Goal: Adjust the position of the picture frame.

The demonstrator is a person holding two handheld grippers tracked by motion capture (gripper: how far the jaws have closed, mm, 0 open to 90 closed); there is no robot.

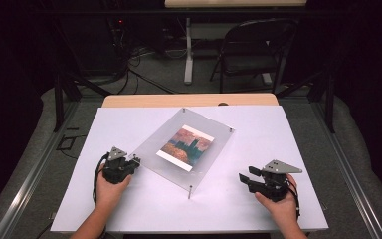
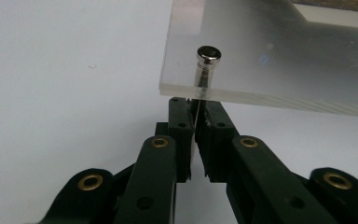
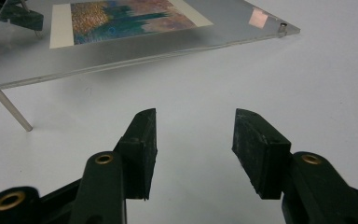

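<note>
The clear acrylic frame (image 1: pixel 184 149) lies near the middle of the white table (image 1: pixel 129 209), turned at an angle, with a colourful print (image 1: pixel 186 147) sandwiched in its centre. We see it raised off the surface on thin metal pins: one at the near corner (image 1: pixel 189 191) slants down to the table, and small studs mark the far corners (image 1: pixel 231 129).

At the frame's left corner we find the left gripper (image 1: pixel 135 161), held in the person's left hand (image 1: pixel 110 191). In the left gripper view, its jaws are pressed together just under the acrylic edge, clamped on the thin shaft of the corner pin (image 2: pixel 208 65), whose rounded silver head stands above the plate.

The right gripper (image 1: pixel 244 175) rests in the right hand (image 1: pixel 278 204) well apart from the frame, to its right, and points left toward it. In the right gripper view, its jaws stand wide apart with nothing between them, over bare table, and the frame (image 3: pixel 135 32) lies ahead with the slanted pin (image 3: pixel 9 108) at the left.

Beyond the table we make out a dark folding chair (image 1: pixel 253 50) and cables on the floor (image 1: pixel 139 69).
</note>
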